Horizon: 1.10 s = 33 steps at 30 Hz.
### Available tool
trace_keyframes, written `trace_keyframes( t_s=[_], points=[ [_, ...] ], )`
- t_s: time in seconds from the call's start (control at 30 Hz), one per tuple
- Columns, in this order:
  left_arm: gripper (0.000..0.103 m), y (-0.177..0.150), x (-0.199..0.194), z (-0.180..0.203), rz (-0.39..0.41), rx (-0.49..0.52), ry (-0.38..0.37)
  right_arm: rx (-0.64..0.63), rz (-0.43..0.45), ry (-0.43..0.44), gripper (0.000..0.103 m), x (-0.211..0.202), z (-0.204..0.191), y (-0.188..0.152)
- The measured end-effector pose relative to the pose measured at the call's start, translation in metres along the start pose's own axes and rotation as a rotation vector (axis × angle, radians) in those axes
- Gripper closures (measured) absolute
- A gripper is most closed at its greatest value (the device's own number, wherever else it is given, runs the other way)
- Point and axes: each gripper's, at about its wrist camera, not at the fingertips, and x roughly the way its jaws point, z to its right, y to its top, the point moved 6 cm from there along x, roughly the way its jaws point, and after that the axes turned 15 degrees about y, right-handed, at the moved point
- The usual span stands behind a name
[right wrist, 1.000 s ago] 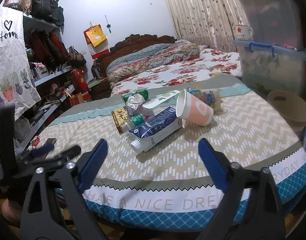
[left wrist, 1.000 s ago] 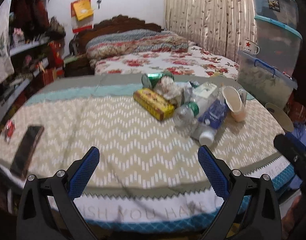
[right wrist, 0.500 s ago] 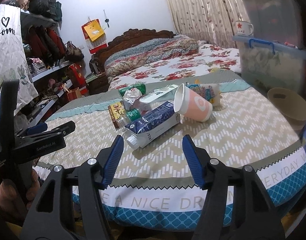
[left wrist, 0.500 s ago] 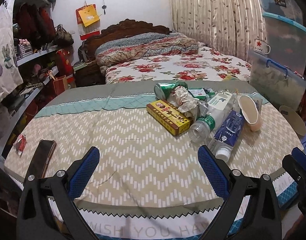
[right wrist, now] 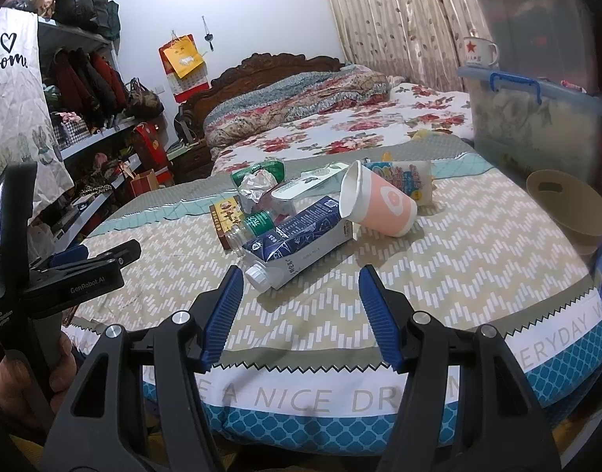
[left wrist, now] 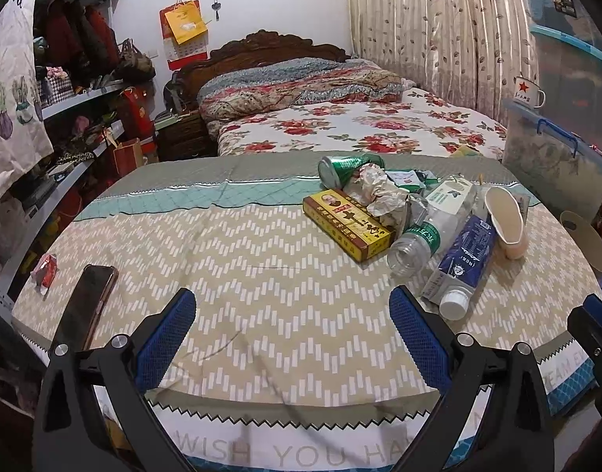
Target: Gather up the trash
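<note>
A pile of trash lies on the round table: a blue milk carton (right wrist: 301,236) with a white cap, a tipped pink paper cup (right wrist: 379,206), a clear plastic bottle (left wrist: 415,242), a yellow box (left wrist: 346,222), crumpled paper (left wrist: 379,192) and a green can (left wrist: 340,167). My left gripper (left wrist: 291,306) is open and empty over the table's near edge, left of the pile. My right gripper (right wrist: 301,287) is open and empty, its fingers just in front of the carton's cap. The left gripper also shows in the right wrist view (right wrist: 100,259).
A tan bin (right wrist: 568,204) stands off the table's right edge. A phone (left wrist: 88,299) and a small red wrapper (left wrist: 45,271) lie at the table's left. Stacked plastic storage boxes (right wrist: 532,118) stand at the right, a bed behind, shelves at the left.
My right gripper's jaws have narrowed from wide open and it has moved closer to the carton. My left gripper has moved forward and up over the table.
</note>
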Motion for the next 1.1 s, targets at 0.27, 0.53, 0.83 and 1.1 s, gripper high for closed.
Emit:
trace_keyframes(
  t_s=[0.27, 0.53, 0.83, 1.1],
  points=[
    [0.009, -0.003, 0.004, -0.001, -0.018, -0.003, 0.005, 0.006, -0.008, 0.000, 0.040, 0.003, 0.003, -0.002],
    [0.009, -0.006, 0.009, -0.005, -0.038, -0.018, 0.013, 0.013, -0.016, -0.001, 0.040, 0.004, 0.003, -0.004],
    [0.009, -0.008, 0.016, -0.008, -0.061, -0.029, 0.022, 0.017, -0.023, 0.001, 0.040, 0.004, 0.002, -0.005],
    [0.009, -0.010, 0.019, -0.008, -0.070, -0.033, 0.030, 0.025, -0.027, 0.001, 0.040, 0.004, 0.001, -0.006]
  ],
)
